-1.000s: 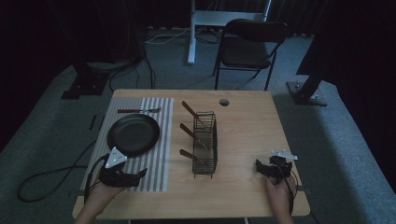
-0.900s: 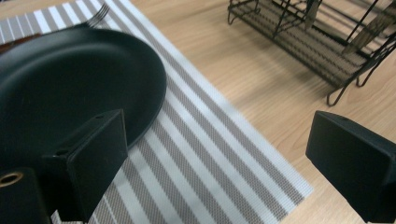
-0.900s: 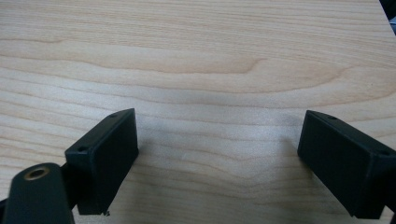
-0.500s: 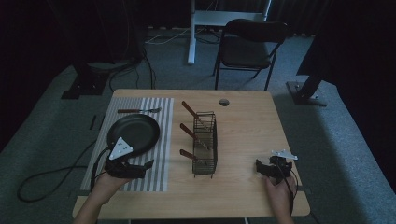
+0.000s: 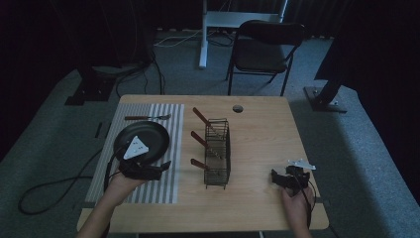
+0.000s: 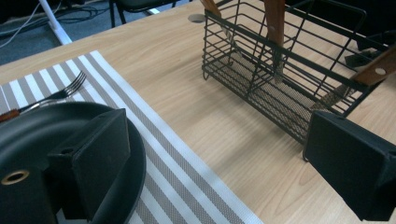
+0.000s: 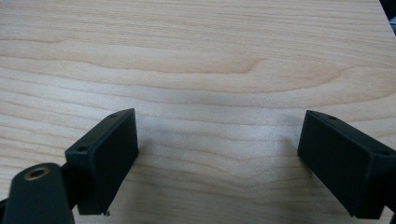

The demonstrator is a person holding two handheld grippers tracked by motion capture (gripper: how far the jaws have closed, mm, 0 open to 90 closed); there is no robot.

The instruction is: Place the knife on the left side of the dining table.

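Observation:
A black plate (image 5: 148, 136) lies on a striped placemat (image 5: 163, 191) at the table's left. A fork (image 5: 147, 117) rests beyond it. My left gripper (image 5: 165, 166) hovers at the plate's near right edge and points toward a black wire basket (image 5: 218, 166). In the left gripper view it (image 6: 215, 140) is open, one jaw over the plate (image 6: 32, 130), the other near the basket (image 6: 280, 74). The basket holds three wooden-handled utensils (image 5: 200, 139). My right gripper (image 5: 275, 177) sits at the near right, open (image 7: 217, 135) over bare wood.
The wooden table (image 5: 267, 134) has a small round hole (image 5: 237, 108) near its far edge. A folding chair (image 5: 262, 47) and a white stand (image 5: 203, 34) are on the floor behind. Cables (image 5: 54, 186) trail off the left side.
My left gripper has moved away from the person and slightly right, up to the plate's near edge. The right gripper has stayed put.

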